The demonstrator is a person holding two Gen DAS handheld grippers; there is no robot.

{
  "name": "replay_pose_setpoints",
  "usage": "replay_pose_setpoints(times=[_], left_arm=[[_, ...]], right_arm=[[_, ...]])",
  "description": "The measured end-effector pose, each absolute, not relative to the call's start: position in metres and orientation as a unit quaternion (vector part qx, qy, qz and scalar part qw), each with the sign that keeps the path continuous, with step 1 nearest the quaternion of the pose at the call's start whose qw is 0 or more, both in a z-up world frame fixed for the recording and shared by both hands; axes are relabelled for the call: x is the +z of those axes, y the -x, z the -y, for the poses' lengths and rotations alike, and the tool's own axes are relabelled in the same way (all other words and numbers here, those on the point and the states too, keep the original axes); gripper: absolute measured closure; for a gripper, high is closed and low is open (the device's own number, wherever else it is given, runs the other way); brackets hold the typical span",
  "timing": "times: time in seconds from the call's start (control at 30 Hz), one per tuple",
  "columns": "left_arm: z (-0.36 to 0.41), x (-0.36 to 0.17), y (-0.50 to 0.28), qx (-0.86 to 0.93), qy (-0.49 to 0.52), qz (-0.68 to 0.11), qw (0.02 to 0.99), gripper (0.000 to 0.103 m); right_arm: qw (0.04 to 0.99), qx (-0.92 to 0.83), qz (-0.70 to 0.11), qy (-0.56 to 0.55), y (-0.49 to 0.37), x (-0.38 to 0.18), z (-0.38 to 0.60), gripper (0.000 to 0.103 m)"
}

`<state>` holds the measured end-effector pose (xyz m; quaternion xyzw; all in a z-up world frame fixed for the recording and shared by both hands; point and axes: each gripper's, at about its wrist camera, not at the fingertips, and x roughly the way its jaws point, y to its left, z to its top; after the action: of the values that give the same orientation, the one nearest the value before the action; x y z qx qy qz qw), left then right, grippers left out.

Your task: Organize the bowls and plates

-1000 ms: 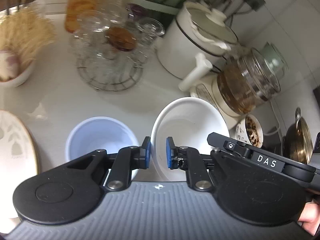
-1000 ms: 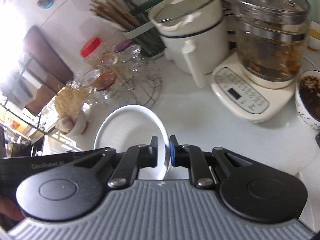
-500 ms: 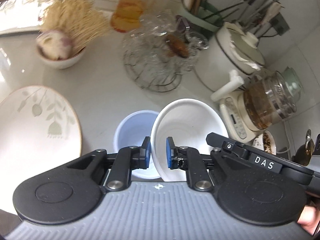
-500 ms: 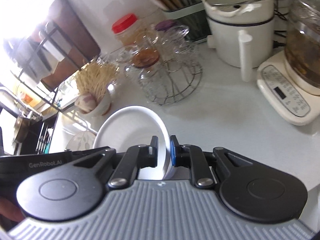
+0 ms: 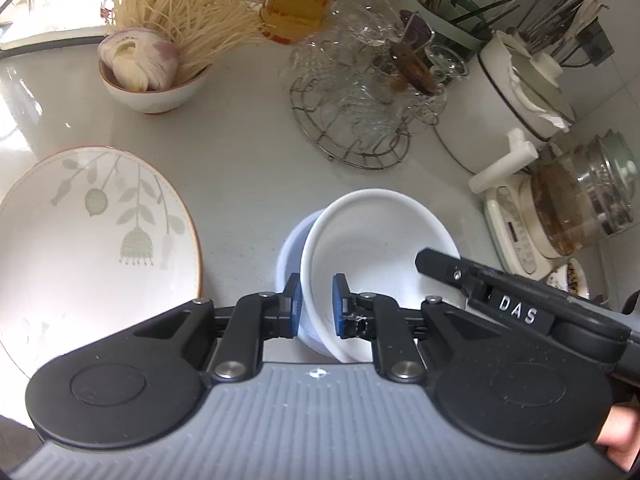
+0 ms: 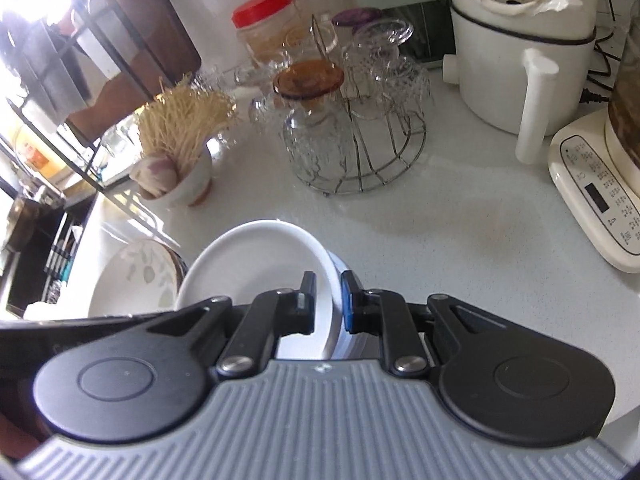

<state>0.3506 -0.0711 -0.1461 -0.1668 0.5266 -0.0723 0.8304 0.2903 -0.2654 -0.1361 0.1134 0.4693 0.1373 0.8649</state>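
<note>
- Left gripper (image 5: 316, 306) clamped on the near-left rim of the white bowl (image 5: 384, 240); one blue pad outside the wall, one inside. Same grip as in both earlier left-wrist frames.
- Right gripper (image 6: 328, 304) clamped on the opposite rim of the same white bowl (image 6: 256, 264); grip unchanged from a second ago. Both grippers carry the bowl between them.
- Change: a second ago the white bowl was beside the pale blue bowl (image 5: 290, 248), rims apart. Now the white bowl overlaps it and hides most of it; only a crescent of blue shows at the left in the left-wrist view and a sliver (image 6: 342, 270) behind the right rim in the right-wrist view.
- White bowl tilted, mouth toward the left camera. Cannot tell whether it touches the blue bowl.
- Change: leaf-patterned plate (image 5: 92, 248), cut off at the left edge a second ago, now shows almost whole on the countertop (image 5: 248, 168), left of the bowls and apart from them.
- Change: small bowl holding noodles and an onion (image 5: 152, 92), wire rack of glasses (image 5: 352, 120) and white pot (image 5: 508, 104) sit farther from the camera than before; kettle (image 5: 580, 208) at the right edge.
</note>
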Motion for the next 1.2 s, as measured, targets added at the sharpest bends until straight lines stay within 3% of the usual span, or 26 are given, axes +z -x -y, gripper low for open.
replay_pose_setpoints(times=[0.47,0.5,0.57,0.6,0.73,0.8,0.83,0.87,1.2], left_arm=[[0.065,-0.163,-0.354,-0.061,0.164,-0.541,0.823,0.085],[0.064,-0.163,-0.355,-0.059,0.164,-0.543,0.821,0.082],[0.063,-0.163,-0.354,-0.056,0.162,-0.545,0.820,0.056],[0.063,-0.162,-0.354,-0.054,0.159,-0.547,0.820,0.050],[0.059,-0.157,-0.350,-0.052,0.157,-0.539,0.826,0.043],[0.054,-0.156,-0.347,-0.049,0.162,-0.536,0.827,0.043],[0.052,-0.156,-0.345,-0.046,0.166,-0.535,0.827,0.043],[0.049,-0.155,-0.344,-0.045,0.171,-0.534,0.827,0.043],[0.038,-0.154,-0.338,-0.058,0.197,-0.514,0.833,0.043]], right_arm=[[0.868,0.137,-0.465,-0.104,-0.296,-0.144,0.258,0.086],[0.868,0.138,-0.465,-0.105,-0.297,-0.144,0.258,0.086],[0.870,0.132,-0.462,-0.107,-0.298,-0.142,0.260,0.085],[0.872,0.131,-0.458,-0.111,-0.298,-0.141,0.261,0.085],[0.874,0.123,-0.454,-0.121,-0.300,-0.137,0.268,0.085],[0.875,0.115,-0.452,-0.128,-0.301,-0.137,0.273,0.068],[0.875,0.112,-0.450,-0.136,-0.301,-0.138,0.276,0.051],[0.875,0.110,-0.448,-0.145,-0.301,-0.140,0.279,0.041],[0.828,0.120,-0.505,-0.213,-0.302,-0.180,0.280,0.045]])
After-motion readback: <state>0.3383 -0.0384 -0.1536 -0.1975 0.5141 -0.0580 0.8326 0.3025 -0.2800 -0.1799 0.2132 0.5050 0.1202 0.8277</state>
